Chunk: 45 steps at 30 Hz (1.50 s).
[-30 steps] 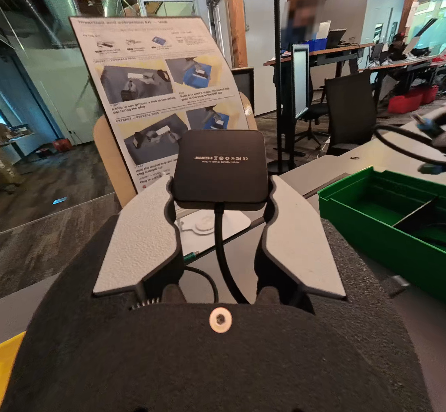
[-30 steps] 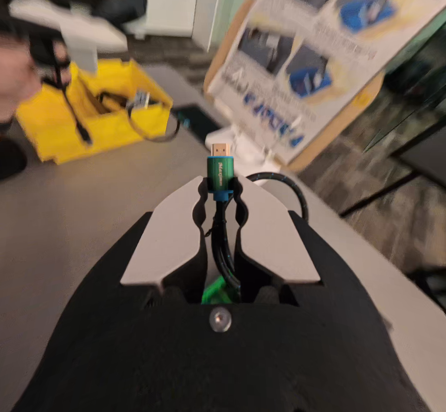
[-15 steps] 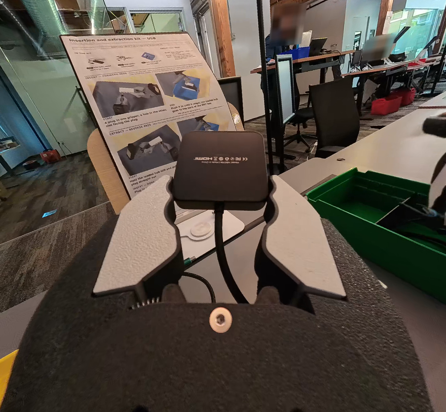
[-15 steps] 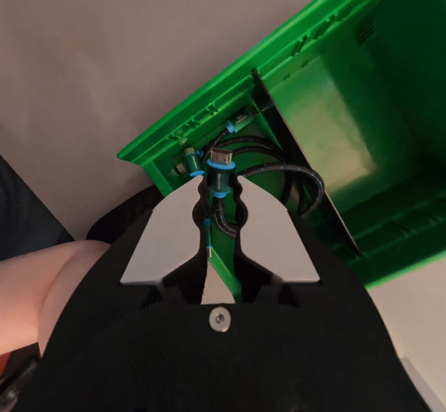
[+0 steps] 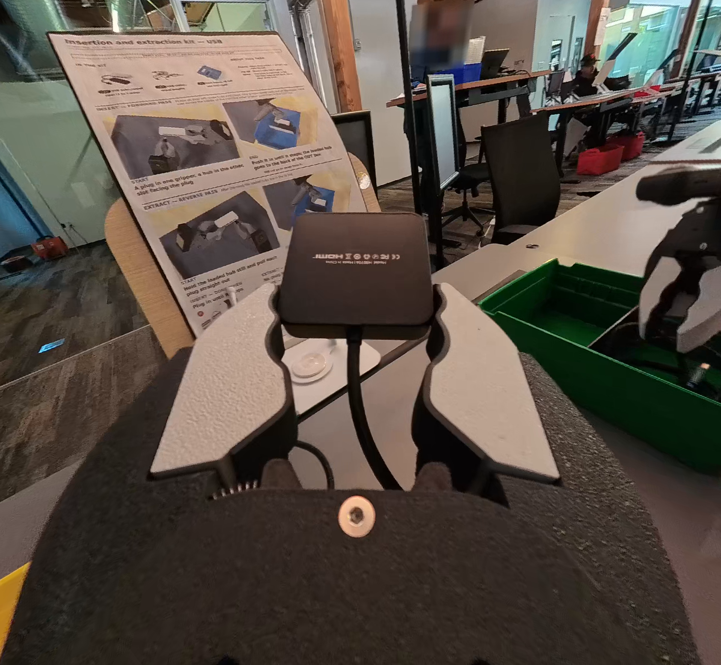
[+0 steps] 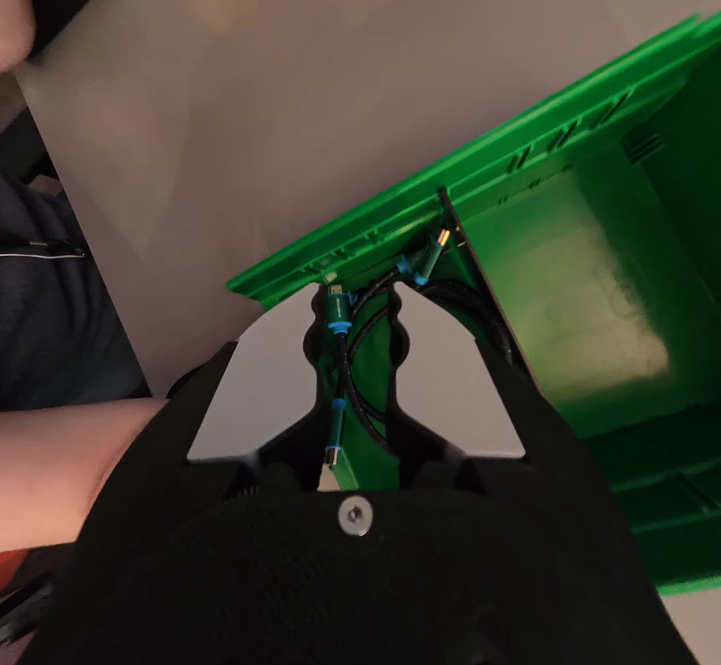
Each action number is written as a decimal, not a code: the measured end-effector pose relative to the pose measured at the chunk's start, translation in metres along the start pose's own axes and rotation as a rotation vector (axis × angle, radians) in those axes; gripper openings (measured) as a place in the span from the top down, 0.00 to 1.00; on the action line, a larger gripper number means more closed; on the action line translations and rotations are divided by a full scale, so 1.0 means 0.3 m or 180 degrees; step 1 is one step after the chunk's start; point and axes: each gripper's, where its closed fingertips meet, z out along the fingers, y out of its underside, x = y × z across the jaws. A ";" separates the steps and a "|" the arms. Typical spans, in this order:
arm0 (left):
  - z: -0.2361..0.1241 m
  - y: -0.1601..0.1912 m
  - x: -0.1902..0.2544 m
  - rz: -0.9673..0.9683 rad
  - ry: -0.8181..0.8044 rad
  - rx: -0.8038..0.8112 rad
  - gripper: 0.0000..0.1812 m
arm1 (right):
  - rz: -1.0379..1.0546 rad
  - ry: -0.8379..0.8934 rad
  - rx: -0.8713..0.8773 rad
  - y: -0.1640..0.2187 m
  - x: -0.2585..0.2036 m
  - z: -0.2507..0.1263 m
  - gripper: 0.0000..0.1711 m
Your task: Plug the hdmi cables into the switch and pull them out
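Note:
My left gripper [image 5: 356, 291] is shut on a flat black HDMI switch [image 5: 355, 268], held in the air with its own black lead [image 5: 361, 404] hanging back between the fingers. My right gripper [image 6: 357, 289] is open and points down into the near compartment of a green bin [image 6: 468, 186]. Green-and-blue HDMI cables lie coiled there: one plug [image 6: 337, 309] sits between the open fingers, another [image 6: 431, 256] against a black divider [image 6: 487, 295]. In the left wrist view the right gripper [image 5: 671, 318] hovers over the bin [image 5: 546, 338], fingers apart.
A printed instruction board [image 5: 195, 147] leans behind the switch on a white stand base [image 5: 312, 365]. A yellow bin corner [image 5: 11, 599] shows at lower left. A person's forearm [image 6: 58, 471] is beside my right gripper. Office chairs and desks stand beyond the grey table [image 5: 608, 225]. The tips of one gripper are about 35 cm away from the tips of the other. The plug [image 6: 337, 309] is closer to my right gripper, around 10 cm from its tips; the left tips are 40 cm off.
My right gripper swung from over the table down into the green bin, then opened and let go of the HDMI cable plug. My left gripper kept its grip on the switch.

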 end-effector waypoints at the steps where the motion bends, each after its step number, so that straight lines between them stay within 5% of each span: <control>1: 0.004 0.002 0.017 -0.0008 0.0091 -0.0001 0.60 | -0.0090 0.0064 0.0133 -0.021 -0.006 -0.022 0.82; 7: 0.037 0.032 0.233 -0.0170 0.1172 -0.0102 0.60 | -0.1321 0.1035 0.1256 -0.305 -0.073 -0.166 0.70; 12: 0.050 0.090 0.370 -0.0458 0.1837 -0.0398 0.60 | -0.2513 0.1441 0.2239 -0.562 -0.264 -0.175 0.70; 21: 0.040 0.166 0.443 -0.0534 0.2209 -0.0853 0.60 | -0.3730 0.2325 0.2418 -0.694 -0.421 -0.029 0.72; 23: 0.031 0.169 0.460 -0.0611 0.2340 -0.0883 0.60 | -0.3881 0.2469 0.2124 -0.682 -0.398 0.009 0.87; 26: 0.024 0.171 0.463 -0.0744 0.2473 -0.0917 0.60 | -0.4047 0.2567 0.1892 -0.668 -0.386 0.027 0.92; 32: 0.011 0.083 0.279 -0.0941 0.1923 -0.0517 0.59 | -0.3246 0.3115 0.1408 -0.567 -0.150 -0.172 0.92; 37: -0.041 0.054 0.153 -0.1078 0.1714 -0.0447 0.62 | -0.1994 0.3543 0.0977 -0.296 0.157 -0.395 0.92; 45: -0.054 0.071 0.110 -0.1016 0.1588 -0.0538 0.64 | -0.1044 0.3152 0.0184 -0.002 0.389 -0.324 0.92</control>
